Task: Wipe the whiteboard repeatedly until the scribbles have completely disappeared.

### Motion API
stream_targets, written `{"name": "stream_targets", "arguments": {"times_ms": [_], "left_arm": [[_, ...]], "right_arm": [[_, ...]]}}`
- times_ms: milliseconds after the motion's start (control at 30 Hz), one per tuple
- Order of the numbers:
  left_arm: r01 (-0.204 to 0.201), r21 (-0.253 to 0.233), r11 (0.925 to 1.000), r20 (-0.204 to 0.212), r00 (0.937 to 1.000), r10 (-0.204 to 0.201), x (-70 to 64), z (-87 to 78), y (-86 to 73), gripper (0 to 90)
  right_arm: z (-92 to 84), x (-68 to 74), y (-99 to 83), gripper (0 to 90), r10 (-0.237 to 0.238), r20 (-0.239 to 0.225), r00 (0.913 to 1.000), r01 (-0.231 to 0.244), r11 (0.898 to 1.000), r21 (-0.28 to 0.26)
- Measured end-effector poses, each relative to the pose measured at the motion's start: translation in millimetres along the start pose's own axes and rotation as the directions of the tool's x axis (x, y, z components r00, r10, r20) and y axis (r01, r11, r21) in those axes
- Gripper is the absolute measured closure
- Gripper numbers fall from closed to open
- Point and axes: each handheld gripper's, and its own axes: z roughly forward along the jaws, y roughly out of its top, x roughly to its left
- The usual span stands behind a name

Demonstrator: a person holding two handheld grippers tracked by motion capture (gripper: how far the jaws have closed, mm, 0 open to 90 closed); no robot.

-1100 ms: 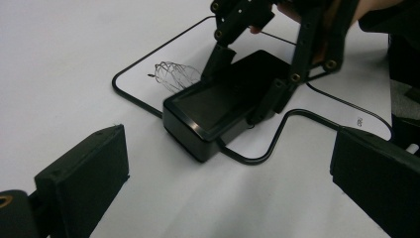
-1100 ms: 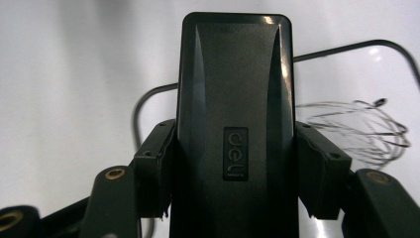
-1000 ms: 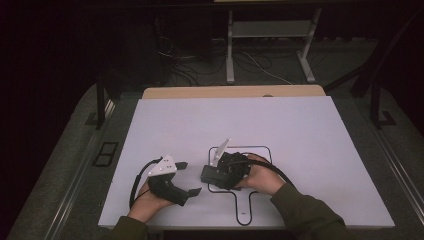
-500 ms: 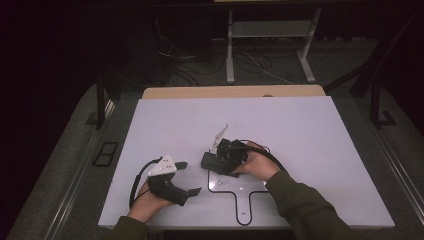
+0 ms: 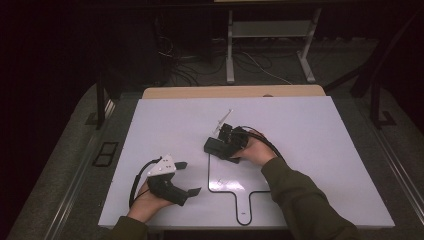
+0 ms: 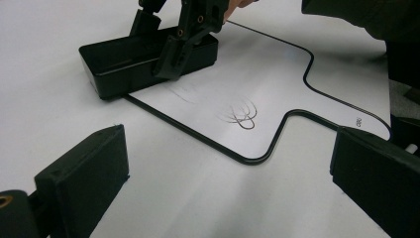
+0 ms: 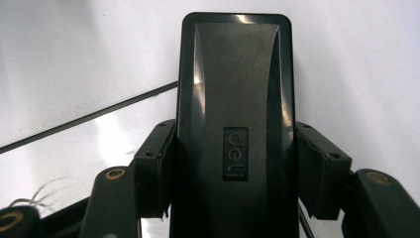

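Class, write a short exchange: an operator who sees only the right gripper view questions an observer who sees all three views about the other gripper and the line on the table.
Operator: My right gripper is shut on the black rectangular plastic tray. Where is the left gripper?
Observer: The left gripper lies open on the white table near the person's edge, apart from the tray and holding nothing.
Operator: I see a thin black line beside the tray. What is it?
Observer: It closes into a paddle-shaped outline with its narrow handle pointing toward the person. The tray is at its far left corner.
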Motion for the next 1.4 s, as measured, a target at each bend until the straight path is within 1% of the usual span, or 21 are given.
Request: {"name": "stream_targets", "arguments": {"times_ms": [67, 167, 233, 367, 433, 467, 500, 567, 600, 633, 700, 733, 800, 867, 900, 967, 1000, 1100, 1167, 1267, 1400], "left_arm": [[-0.005, 0.005, 1.0, 0.0, 1.0, 0.005, 0.3, -0.1, 0.2, 0.6], [-0.006, 0.005, 1.0, 0.0, 1.0, 0.006, 0.1, -0.1, 0.3, 0.6], [-0.005, 0.004, 1.0, 0.0, 1.0, 0.005, 0.2, -0.1, 0.2, 0.6], [-0.005, 0.005, 1.0, -0.002, 1.0, 0.005, 0.2, -0.3, 0.1, 0.6], [-0.003, 0.004, 1.0, -0.001, 1.0, 0.003, -0.1, -0.4, 0.1, 0.6], [-0.005, 0.005, 1.0, -0.001, 1.0, 0.005, -0.1, -0.5, 0.3, 0.6], [-0.005, 0.005, 1.0, -0.001, 1.0, 0.005, -0.1, -0.5, 0.3, 0.6], [-0.005, 0.005, 1.0, -0.001, 1.0, 0.005, -0.3, -0.3, 0.3, 0.6], [-0.005, 0.006, 1.0, -0.002, 1.0, 0.005, -0.5, -0.3, 0.3, 0.6], [-0.004, 0.005, 1.0, -0.002, 1.0, 0.004, -0.7, -0.1, 0.4, 0.6], [-0.005, 0.004, 1.0, -0.001, 1.0, 0.005, -0.7, -0.1, 0.7, 0.6], [-0.005, 0.004, 1.0, -0.001, 1.0, 0.005, -0.7, -0.1, 0.8, 0.6], [-0.003, 0.002, 1.0, -0.001, 1.0, 0.003, -0.8, 0.1, 0.7, 0.6], [-0.004, 0.004, 1.0, -0.002, 1.0, 0.004, -0.8, -0.1, 0.8, 0.6], [-0.004, 0.001, 1.0, -0.002, 1.0, 0.004, -1.0, 0.1, 0.7, 0.6], [-0.002, 0.001, 1.0, -0.003, 1.0, 0.002, -1.4, 0.2, 0.7, 0.6], [-0.004, 0.004, 1.0, -0.002, 1.0, 0.004, -1.2, 0.0, 0.8, 0.6], [-0.005, 0.004, 1.0, -0.003, 1.0, 0.005, -1.3, 0.3, 0.9, 0.6], [-0.007, 0.005, 1.0, -0.002, 1.0, 0.007, -1.5, 0.4, 1.0, 0.6], [-0.007, 0.004, 1.0, -0.003, 1.0, 0.007, -1.7, 0.2, 1.1, 0.6], [-0.007, 0.004, 1.0, -0.004, 1.0, 0.007, -1.6, 0.2, 1.1, 0.6]], "right_arm": [[0.1, 0.0, -0.3, 38.8, 0.005, -0.001, 1.0, -0.005, 1.0, -0.003], [0.2, 1.6, -0.3, 38.9, -0.011, 0.008, 0.9999, 0.011, 1.0, 0.001], [-0.2, 3.9, -0.6, 38.8, -0.013, 0.006, 0.9999, 0.013, 1.0, 0.005], [-1.8, 11.5, -1.7, 38.8, -0.037, -0.005, 0.9993, 0.037, 0.999, 0.019], [-2.6, 17.0, -2.8, 38.8, -0.046, -0.012, 0.9989, 0.046, 0.999, 0.022], [-3.5, 22.1, -4.1, 38.8, -0.06, -0.019, 0.998, 0.061, 0.998, 0.022], [-3.5, 22.1, -4.1, 38.8, -0.06, -0.019, 0.998, 0.061, 0.998, 0.022], [-4.7, 28.5, -5.6, 38.8, -0.065, -0.029, 0.9975, 0.065, 0.998, 0.024], [-5.5, 33.9, -7.4, 38.9, -0.077, -0.034, 0.9964, 0.078, 0.997, 0.022], [-5.5, 33.9, -7.4, 38.9, -0.077, -0.034, 0.9964, 0.078, 0.997, 0.022], [-6.4, 40.2, -9.2, 38.9, -0.09, -0.041, 0.9951, 0.091, 0.996, 0.02], [-7.4, 47.3, -10.8, 38.9, -0.106, -0.047, 0.9932, 0.107, 0.994, 0.02], [-7.8, 51.1, -11.6, 38.8, -0.113, -0.05, 0.9923, 0.114, 0.993, 0.02], [-8.9, 62.3, -14.3, 38.8, -0.136, -0.06, 0.9889, 0.137, 0.991, 0.014], [-8.9, 62.3, -14.3, 38.8, -0.136, -0.06, 0.9889, 0.137, 0.991, 0.014], [-10.5, 72.3, -17.3, 38.9, -0.156, -0.073, 0.985, 0.157, 0.987, 0.012], [-10.5, 72.3, -17.3, 38.9, -0.156, -0.073, 0.985, 0.157, 0.987, 0.012], [-12.2, 82.3, -19.9, 38.9, -0.174, -0.084, 0.9812, 0.175, 0.984, 0.013], [-12.5, 86.7, -20.9, 38.9, -0.195, -0.085, 0.9771, 0.196, 0.98, 0.009], [-12.3, 85.8, -21.6, 38.9, -0.198, -0.089, 0.9761, 0.199, 0.98, 0.001], [-10.8, 79.3, -20.2, 38.9, -0.185, -0.074, 0.98, 0.185, 0.983, -0.005]]}}
